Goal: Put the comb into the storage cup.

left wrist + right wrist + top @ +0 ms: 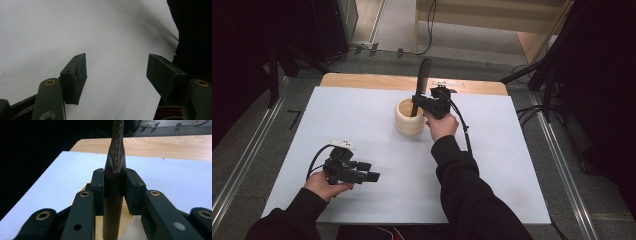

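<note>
Item: dark utensil [114, 182], possibly a comb, clamped upright in my right claw [418, 102]; step: lowering into the cream holder [408, 119] below; next: release; left claw [371, 172] agape, empty

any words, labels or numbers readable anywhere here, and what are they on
None can be read.
The small pale strip on the wooden table edge may carry marks, but it is too small and blurred to read.
The dark long-handled utensil, the cream ribbed wooden holder and the black tools show no lettering.

No readable text, labels, brands or numbers anywhere.
</note>
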A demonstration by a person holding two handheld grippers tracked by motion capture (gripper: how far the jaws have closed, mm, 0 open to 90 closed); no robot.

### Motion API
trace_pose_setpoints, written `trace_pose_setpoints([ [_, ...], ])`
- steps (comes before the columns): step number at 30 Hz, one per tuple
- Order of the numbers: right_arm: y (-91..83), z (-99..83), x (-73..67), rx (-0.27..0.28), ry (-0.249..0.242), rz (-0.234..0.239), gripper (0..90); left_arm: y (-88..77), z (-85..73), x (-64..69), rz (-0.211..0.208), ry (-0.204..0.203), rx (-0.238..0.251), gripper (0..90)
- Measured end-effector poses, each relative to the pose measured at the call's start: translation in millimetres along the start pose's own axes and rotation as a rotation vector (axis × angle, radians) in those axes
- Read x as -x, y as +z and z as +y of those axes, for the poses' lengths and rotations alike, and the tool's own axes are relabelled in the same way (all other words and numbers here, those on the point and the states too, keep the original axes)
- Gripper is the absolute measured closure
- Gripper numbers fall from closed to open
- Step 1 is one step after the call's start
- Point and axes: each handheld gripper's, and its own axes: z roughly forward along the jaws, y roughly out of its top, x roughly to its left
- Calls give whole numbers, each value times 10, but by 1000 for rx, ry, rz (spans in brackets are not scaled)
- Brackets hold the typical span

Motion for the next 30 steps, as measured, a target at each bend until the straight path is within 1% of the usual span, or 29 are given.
trace_pose_setpoints([
  [2, 4, -5, -1, -5, -12, -5, 695, -1, -1, -2, 0, 0, 0, 331],
  [5, 6, -5, 4, -6, -9, -3, 695, -1, -1, -5, 0, 0, 0, 331],
  [10, 21, -22, -9, -20, -32, -9, 695, 1, -1, -3, 0, 0, -1, 331],
  [14, 40, -33, -17, -24, -32, -5, 695, 3, -2, -1, 0, 0, -3, 331],
  [16, 55, -41, -32, -37, -48, -10, 695, 2, -2, -2, 0, 0, -3, 331],
  [19, 69, -54, -53, -41, -77, -15, 695, 1, -2, -2, 0, 0, -4, 331],
  [22, 71, -58, -62, -43, -82, -19, 691, 2, -2, -1, 0, 2, -6, 331],
  [24, 62, -56, -67, -50, -90, -30, 679, 3, -2, -1, 0, 2, -6, 331],
  [25, 54, -56, -72, -49, -106, -39, 665, 2, -2, -1, 1, 1, -6, 331],
  [26, 42, -57, -74, -43, -123, -49, 621, 2, -3, 0, 0, 1, -5, 331],
  [27, 26, -52, -76, -34, -133, -47, 598, 1, -2, 0, 1, 0, -5, 331],
  [30, -35, -36, -81, -7, -154, -47, 570, 6, -2, 0, 0, 1, -5, 331],
])
